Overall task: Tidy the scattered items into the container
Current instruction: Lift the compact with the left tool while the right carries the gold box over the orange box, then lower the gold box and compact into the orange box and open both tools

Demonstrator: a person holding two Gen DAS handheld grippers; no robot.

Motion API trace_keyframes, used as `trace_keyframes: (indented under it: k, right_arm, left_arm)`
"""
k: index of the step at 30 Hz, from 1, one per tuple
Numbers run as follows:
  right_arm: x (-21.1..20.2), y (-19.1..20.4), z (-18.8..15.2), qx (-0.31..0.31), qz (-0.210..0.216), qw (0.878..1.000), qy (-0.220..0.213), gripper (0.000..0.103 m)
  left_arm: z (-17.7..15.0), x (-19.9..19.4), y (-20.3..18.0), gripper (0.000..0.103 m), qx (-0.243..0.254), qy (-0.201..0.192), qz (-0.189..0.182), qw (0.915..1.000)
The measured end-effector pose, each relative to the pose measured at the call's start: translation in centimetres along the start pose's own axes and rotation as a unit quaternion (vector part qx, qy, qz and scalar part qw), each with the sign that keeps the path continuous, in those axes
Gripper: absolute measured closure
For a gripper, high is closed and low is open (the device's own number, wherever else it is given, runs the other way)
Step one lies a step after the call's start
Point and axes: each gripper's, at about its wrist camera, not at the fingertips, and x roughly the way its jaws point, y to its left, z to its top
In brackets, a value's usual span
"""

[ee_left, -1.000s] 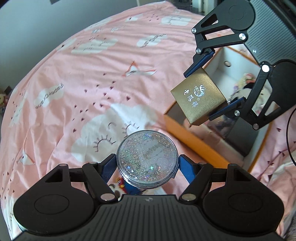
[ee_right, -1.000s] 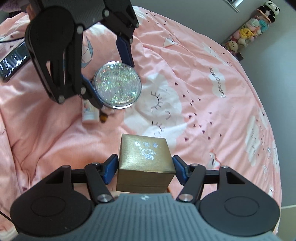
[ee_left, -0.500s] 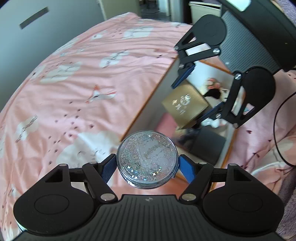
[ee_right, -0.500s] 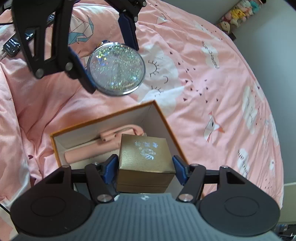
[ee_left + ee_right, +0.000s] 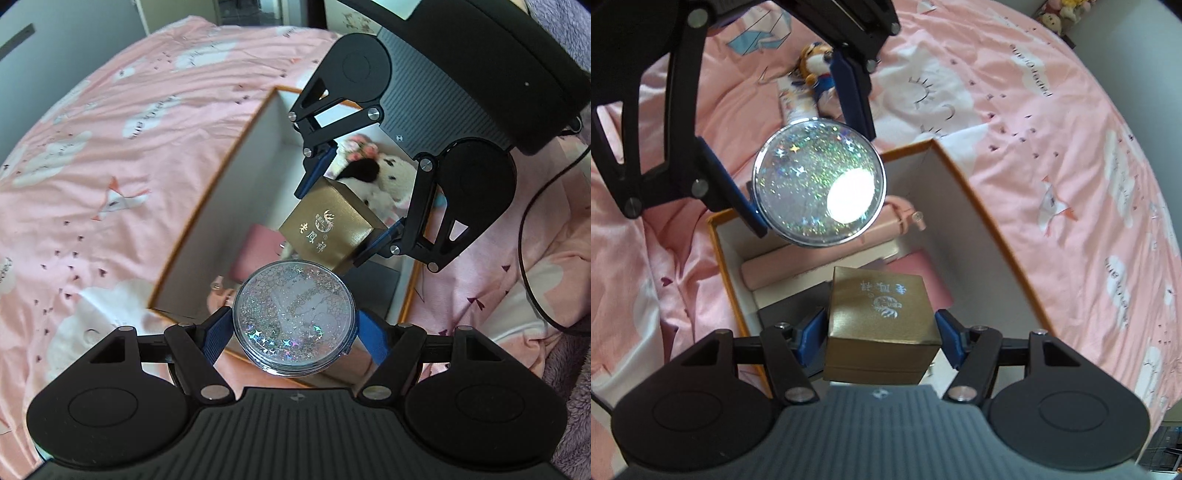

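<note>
Left gripper (image 5: 295,328): one, blue pads clamped on either side of one round glitter case (image 5: 295,317), held above the near edge of the box.
Right gripper (image 5: 882,332): one, jaws closed on the two sides of one gold cube box (image 5: 882,325) with a printed emblem on top, held over the box's interior.
Container (image 5: 964,192): one open orange-rimmed box with white walls, sitting on the bed.
Inside the container: one pink roll (image 5: 786,269), one pink flat pouch (image 5: 923,273), one dark flat item (image 5: 790,310), one white plush toy (image 5: 384,177) at the far end.
Still out on the bed: one small plush figure (image 5: 816,77) and one tube (image 5: 794,103), touching, beyond the container's far edge.
Bed (image 5: 122,155): pink sheet printed with white clouds.
</note>
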Motion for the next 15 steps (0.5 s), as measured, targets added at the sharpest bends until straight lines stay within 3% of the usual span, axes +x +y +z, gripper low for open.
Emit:
trace_keyframes:
  k: [9, 15]
  right_arm:
    - [1.1, -1.7, 0.2, 0.006, -0.01, 1.0, -0.01, 0.037]
    - [3.1, -3.1, 0.5, -0.031, -0.025, 0.999, -0.014, 0.037]
  left_arm:
    - [0.5, 2.2, 1.8, 0.018, -0.017, -0.002, 0.011, 0.9998]
    - [0.7, 3.1, 2.8, 0.018, -0.02, 0.0, 0.015, 0.9997]
